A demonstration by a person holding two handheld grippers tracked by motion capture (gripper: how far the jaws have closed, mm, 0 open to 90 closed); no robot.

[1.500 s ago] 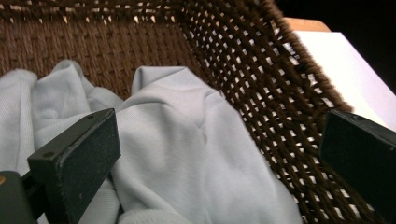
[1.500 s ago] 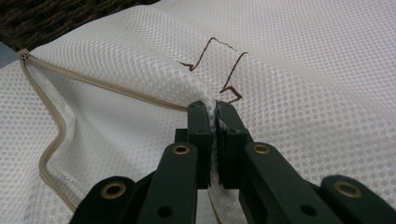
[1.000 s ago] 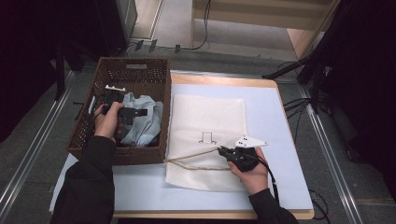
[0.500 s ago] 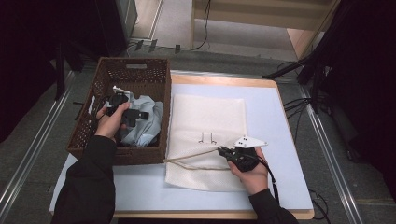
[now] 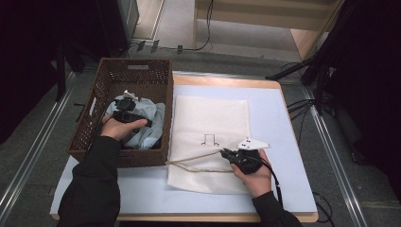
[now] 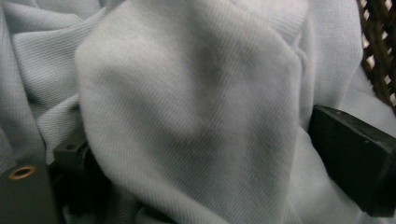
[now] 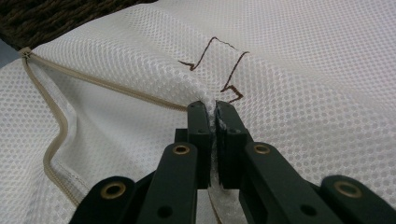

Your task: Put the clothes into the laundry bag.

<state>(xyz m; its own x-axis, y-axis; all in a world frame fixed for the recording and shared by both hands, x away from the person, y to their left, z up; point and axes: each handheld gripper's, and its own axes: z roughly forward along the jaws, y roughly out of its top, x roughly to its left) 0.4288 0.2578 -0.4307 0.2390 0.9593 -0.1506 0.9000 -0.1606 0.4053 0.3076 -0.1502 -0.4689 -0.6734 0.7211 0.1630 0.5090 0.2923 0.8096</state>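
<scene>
Left gripper, inside the basket, has just been closing its wide jaws around the pale garment. Right gripper, beside the basket, clamps the mesh bag.

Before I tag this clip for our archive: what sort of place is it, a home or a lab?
Probably a lab or recording studio, not a home: black curtains flank the table, loose cables run across the floor, and metal rails border the workspace.

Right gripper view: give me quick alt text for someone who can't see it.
The right gripper is shut on a pinched fold of a white mesh bag, just below a brown line mark drawn on the mesh. A beige zipper curves across the bag at left, and a dark wicker basket sits in the top left corner.
</scene>
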